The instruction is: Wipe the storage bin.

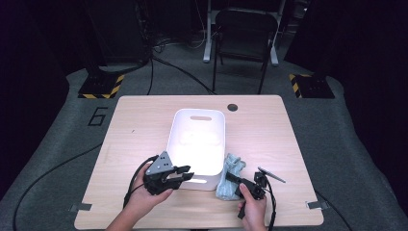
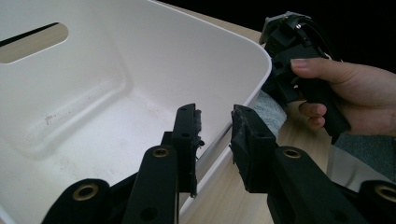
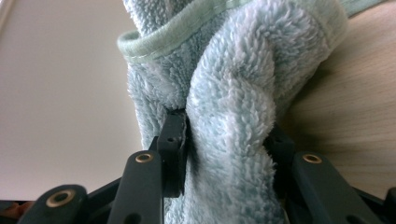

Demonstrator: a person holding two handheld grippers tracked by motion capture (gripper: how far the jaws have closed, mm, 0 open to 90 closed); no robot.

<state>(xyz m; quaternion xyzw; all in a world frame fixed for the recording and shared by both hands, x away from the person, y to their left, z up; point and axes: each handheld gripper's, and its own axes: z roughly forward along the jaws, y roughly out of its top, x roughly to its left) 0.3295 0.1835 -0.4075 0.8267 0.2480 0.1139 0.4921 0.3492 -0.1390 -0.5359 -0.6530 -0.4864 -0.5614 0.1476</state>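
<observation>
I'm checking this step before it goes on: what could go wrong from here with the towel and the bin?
1. The left gripper has one jaw on each side of the white bin's near wall without clearly pinching it; the bin may slide or tip if pulled.
2. The right gripper pinches just a fold of the light blue towel; the fluffy cloth might slip out when lifted.
3. The towel lies against the bin's outer wall and could drag on the rim.
</observation>
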